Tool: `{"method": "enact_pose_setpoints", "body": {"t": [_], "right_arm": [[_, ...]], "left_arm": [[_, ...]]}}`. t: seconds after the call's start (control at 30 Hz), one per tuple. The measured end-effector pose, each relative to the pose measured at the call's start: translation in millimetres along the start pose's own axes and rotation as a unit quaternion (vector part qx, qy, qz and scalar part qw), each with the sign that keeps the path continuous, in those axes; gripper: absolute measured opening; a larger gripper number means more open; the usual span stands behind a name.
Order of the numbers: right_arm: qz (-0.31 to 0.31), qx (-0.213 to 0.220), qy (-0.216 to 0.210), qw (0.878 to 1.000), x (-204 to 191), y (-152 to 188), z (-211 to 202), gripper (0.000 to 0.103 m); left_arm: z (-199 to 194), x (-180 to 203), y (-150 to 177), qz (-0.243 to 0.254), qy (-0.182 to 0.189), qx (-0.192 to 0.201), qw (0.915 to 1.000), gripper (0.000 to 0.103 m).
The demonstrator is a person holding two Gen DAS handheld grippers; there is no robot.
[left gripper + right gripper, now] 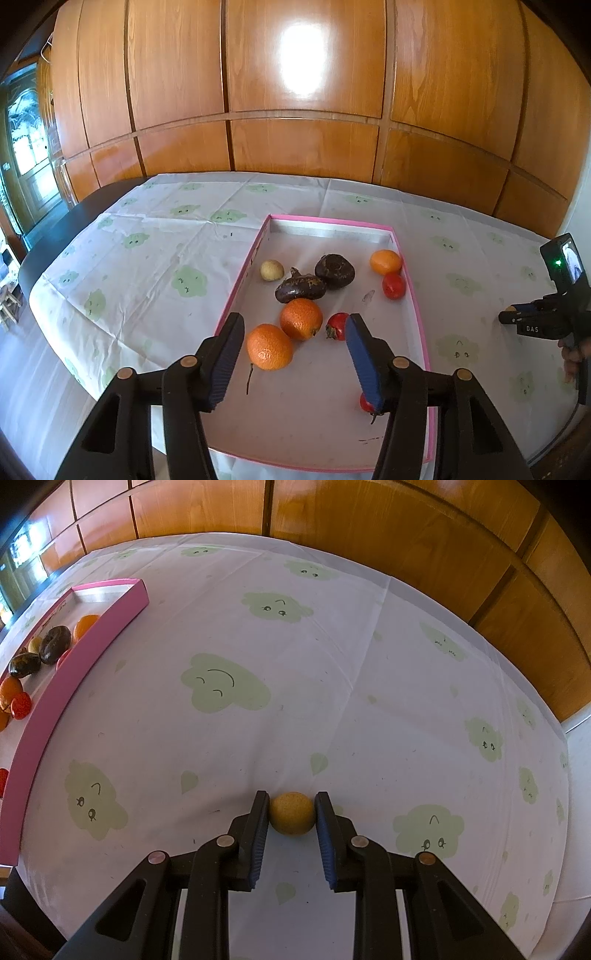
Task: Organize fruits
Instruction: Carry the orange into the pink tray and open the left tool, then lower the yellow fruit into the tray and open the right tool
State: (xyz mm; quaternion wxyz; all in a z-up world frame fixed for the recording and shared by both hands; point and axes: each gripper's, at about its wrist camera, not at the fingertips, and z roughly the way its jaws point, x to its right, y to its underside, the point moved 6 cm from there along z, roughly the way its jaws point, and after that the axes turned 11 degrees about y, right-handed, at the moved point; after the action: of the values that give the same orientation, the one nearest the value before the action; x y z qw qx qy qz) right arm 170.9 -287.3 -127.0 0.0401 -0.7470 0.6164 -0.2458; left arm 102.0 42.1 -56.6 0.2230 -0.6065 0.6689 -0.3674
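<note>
A pink-rimmed box lies on the table and holds several fruits: oranges, two dark brown fruits, red fruits and a small yellow one. My left gripper is open and empty, hovering over the near part of the box. My right gripper is shut on a small tan round fruit low over the tablecloth, to the right of the box. The right gripper also shows in the left wrist view.
The table wears a white cloth with green cloud faces. A wooden panelled wall stands behind the table. The table's dark left edge is bare of cloth.
</note>
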Motion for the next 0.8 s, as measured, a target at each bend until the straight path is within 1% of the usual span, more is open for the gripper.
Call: {"method": "enact_pose_setpoints", "body": {"t": [0.2,0.37,0.47,0.57,0.67,0.7,0.73,0.8], "right_arm": [[-0.003,0.007,0.008,1.000,-2,2,-2,0.026],[-0.002,0.010,0.011,1.000,-4,4,-3,0.026],[-0.005,0.012,0.017,1.000,-6,4,-4,0.026],[-0.004,0.008,0.018,1.000,-7,3,-6,0.026],[0.007,-0.007,0.026,1.000,-7,-3,-8,0.025],[0.019,-0.009,0.022,1.000,-7,-5,-11,0.025],[0.033,0.000,-0.008,0.999,-13,-9,-20,0.025],[0.033,0.017,-0.044,0.998,-30,-17,-35,0.025]], "left_arm": [[3,-9,4,-0.009,-0.002,-0.005,0.9999,0.062],[2,-21,7,-0.019,-0.013,-0.004,0.9997,0.070],[1,-30,6,-0.027,-0.022,0.001,0.9994,0.074],[-1,-43,7,-0.042,-0.026,0.004,0.9988,0.074],[-2,-51,7,-0.051,-0.025,0.005,0.9983,0.074],[-2,-54,8,-0.052,-0.023,0.005,0.9983,0.074],[-3,-55,8,-0.052,-0.024,0.005,0.9983,0.074],[-4,-59,9,-0.052,-0.027,0.008,0.9982,0.077]]}}
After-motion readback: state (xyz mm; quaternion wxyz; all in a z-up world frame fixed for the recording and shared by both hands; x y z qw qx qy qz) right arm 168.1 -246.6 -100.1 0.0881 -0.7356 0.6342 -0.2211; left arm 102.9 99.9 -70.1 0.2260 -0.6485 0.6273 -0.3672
